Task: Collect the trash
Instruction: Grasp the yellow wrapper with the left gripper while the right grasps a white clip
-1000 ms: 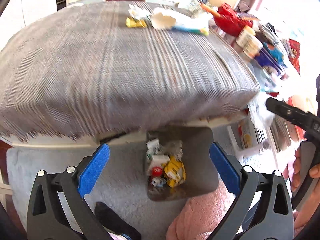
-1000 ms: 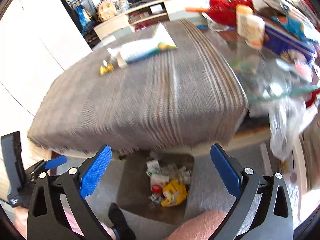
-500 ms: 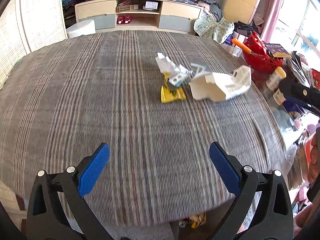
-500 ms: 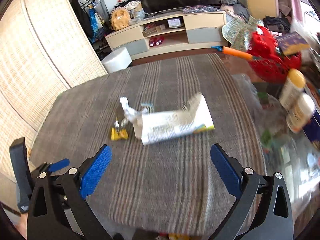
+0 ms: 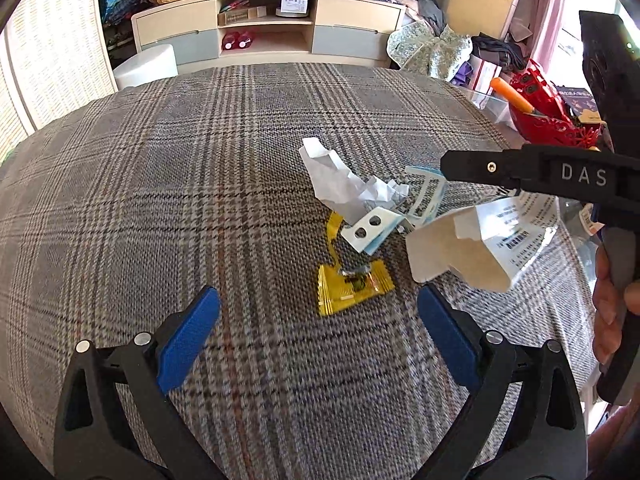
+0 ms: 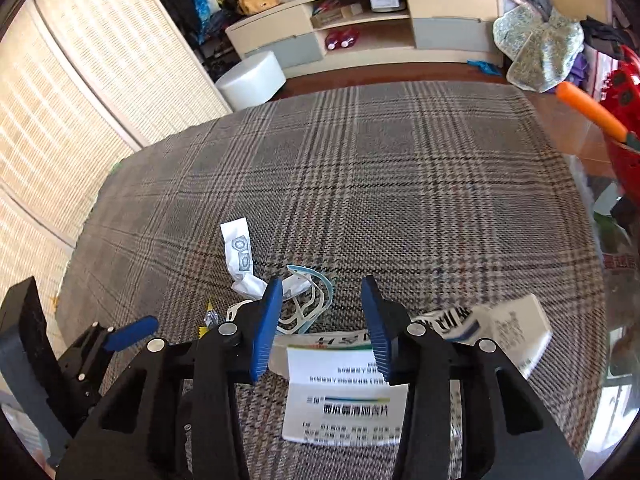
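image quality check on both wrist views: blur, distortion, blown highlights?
Left wrist: sharp at centre, yellow wrapper and crumpled paper crisp; strong fisheye bowing of the plaid cloth; window at top right blown out.
Right wrist: cloth sharp, white carton smeared at its right end; sunlit screen at left near overexposed; dark vignette in the corners.

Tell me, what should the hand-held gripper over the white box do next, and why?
Probably finish closing on the flattened white medicine box. The right hand-held gripper has its jaws closing with the box lying between and below them, pads apparently not yet pressing it. The left hand-held gripper hangs open near the yellow wrapper.
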